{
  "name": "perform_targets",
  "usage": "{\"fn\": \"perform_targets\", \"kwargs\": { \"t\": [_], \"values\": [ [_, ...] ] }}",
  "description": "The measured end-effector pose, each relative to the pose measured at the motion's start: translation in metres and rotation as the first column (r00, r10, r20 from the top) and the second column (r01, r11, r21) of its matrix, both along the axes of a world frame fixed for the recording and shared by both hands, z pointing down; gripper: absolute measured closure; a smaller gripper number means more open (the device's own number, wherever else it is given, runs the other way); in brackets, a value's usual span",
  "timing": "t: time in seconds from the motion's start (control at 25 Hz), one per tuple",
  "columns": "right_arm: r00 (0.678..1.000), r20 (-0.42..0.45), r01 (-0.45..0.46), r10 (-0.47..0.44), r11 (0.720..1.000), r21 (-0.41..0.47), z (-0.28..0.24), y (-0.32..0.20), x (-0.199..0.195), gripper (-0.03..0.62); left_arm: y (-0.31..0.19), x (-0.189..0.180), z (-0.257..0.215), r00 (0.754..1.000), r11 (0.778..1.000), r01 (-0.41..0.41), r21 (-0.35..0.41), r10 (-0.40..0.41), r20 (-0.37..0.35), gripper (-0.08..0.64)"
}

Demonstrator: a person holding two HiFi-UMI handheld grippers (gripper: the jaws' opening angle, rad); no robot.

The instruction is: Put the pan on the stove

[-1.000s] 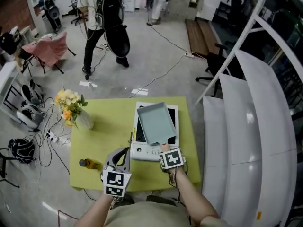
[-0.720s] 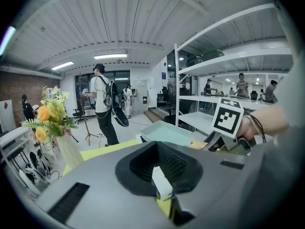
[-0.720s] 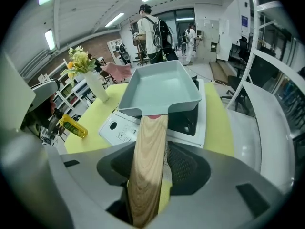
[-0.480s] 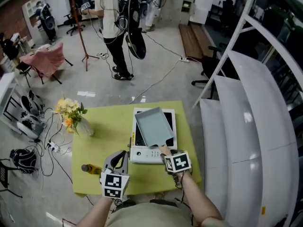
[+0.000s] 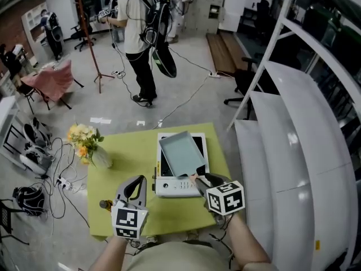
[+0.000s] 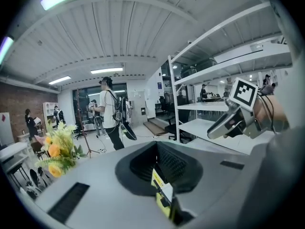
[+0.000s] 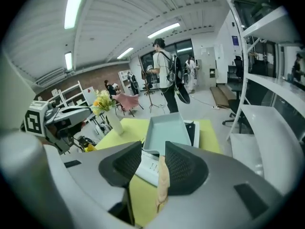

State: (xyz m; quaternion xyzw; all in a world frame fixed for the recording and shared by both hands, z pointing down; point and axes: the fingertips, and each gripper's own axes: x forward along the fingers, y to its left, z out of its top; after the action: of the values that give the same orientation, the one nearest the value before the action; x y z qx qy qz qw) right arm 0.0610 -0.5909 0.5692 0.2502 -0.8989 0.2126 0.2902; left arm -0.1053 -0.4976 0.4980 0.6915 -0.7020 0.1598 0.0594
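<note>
I am looking down on a yellow-green table (image 5: 124,168) standing on a grey concrete floor (image 5: 186,66). The white stove (image 5: 169,185) is lying on the table's right half, and the pale square pan (image 5: 180,154) is sitting on top of it, its wooden handle (image 7: 162,178) pointing back toward me.

The right gripper (image 7: 152,168) is holding its jaws apart. The handle is running between them, lying against the right-hand jaw and clear of the other. The left gripper (image 5: 134,184) is hovering over the table's near left part with its jaws pressed together and nothing between them.

A vase of yellow flowers (image 5: 84,140) is standing at the table's left edge, and a small bottle (image 5: 105,205) is lying near the front left corner. White shelving (image 5: 293,123) is rising along the right. Farther back, a person wearing a backpack (image 5: 141,21) is standing on the floor, with cables (image 5: 186,97) trailing across it and a pink cloth over a chair (image 5: 53,75) at the left.
</note>
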Motion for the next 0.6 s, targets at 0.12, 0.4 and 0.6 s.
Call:
{"fn": "perform_targets", "kwargs": {
  "t": [0.12,0.4,0.6],
  "values": [
    [0.998,0.07,0.0,-0.004,0.998,0.069,-0.04,0.005,-0.003,0.453,0.001,-0.001,-0.029,1.0,0.998,-0.01,0.055,0.008,0.022,0.552],
    [0.979,0.205,-0.034,-0.014,0.973,0.229,-0.126,0.019,0.001,0.508,0.011,0.015,-0.093,0.996,0.984,-0.068,0.163,0.058,0.064,0.552],
    [0.963,0.267,-0.058,-0.033,0.944,0.326,-0.165,0.034,0.008,0.517,0.024,0.027,-0.129,0.997,0.971,-0.076,0.229,0.076,0.009,0.552]
  ]
}}
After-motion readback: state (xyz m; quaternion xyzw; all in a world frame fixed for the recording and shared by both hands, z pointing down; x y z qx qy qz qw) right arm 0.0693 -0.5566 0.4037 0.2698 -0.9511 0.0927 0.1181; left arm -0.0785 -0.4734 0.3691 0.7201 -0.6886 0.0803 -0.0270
